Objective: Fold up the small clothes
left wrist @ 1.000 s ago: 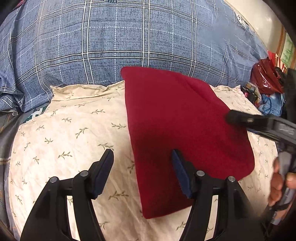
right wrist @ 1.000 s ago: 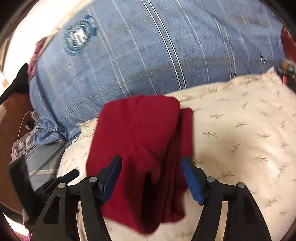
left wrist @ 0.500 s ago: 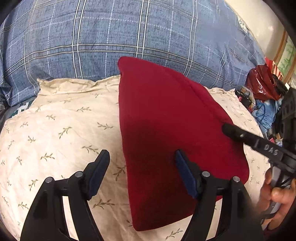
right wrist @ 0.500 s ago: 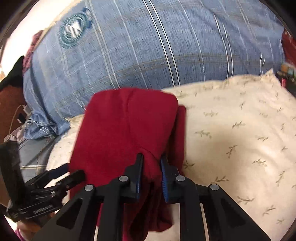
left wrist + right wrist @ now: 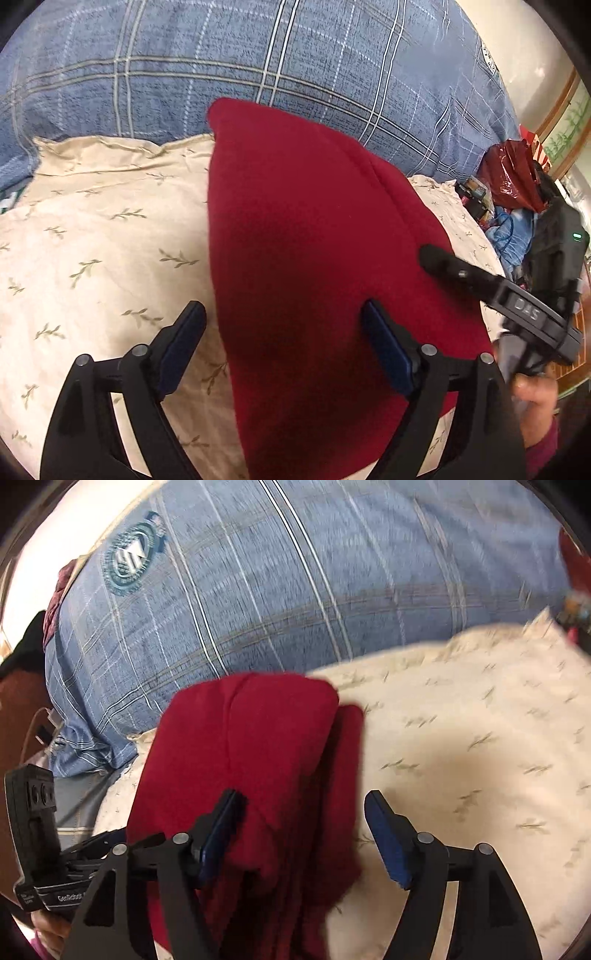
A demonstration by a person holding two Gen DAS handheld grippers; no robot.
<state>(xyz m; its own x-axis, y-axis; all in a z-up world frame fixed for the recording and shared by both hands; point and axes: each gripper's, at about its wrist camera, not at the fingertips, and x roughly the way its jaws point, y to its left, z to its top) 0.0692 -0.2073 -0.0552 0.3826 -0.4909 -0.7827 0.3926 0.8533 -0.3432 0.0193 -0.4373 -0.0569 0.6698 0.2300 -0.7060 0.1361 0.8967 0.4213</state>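
A dark red cloth (image 5: 314, 258), folded into a long strip, lies on a cream leaf-print pillow (image 5: 92, 258). My left gripper (image 5: 284, 332) hovers over the cloth's near left edge. Its jaws are opening and the pads touch nothing. The right gripper's finger (image 5: 454, 271) reaches over the cloth's right edge. In the right wrist view the red cloth (image 5: 251, 746) shows a doubled layer along its right side. My right gripper (image 5: 303, 830) straddles that near right edge, its jaws opening and the pads clear of the fabric.
A blue plaid quilt (image 5: 295, 55) bulges behind the pillow. A red plastic bag (image 5: 513, 177) and small clutter sit at the far right. A person's hand (image 5: 535, 402) holds the right tool. The left tool's housing (image 5: 33, 812) is at the lower left.
The right gripper pinched the cloth's fold half a second ago and has now let it go, jaws spread. The left gripper moved in closer over the cloth and widened.
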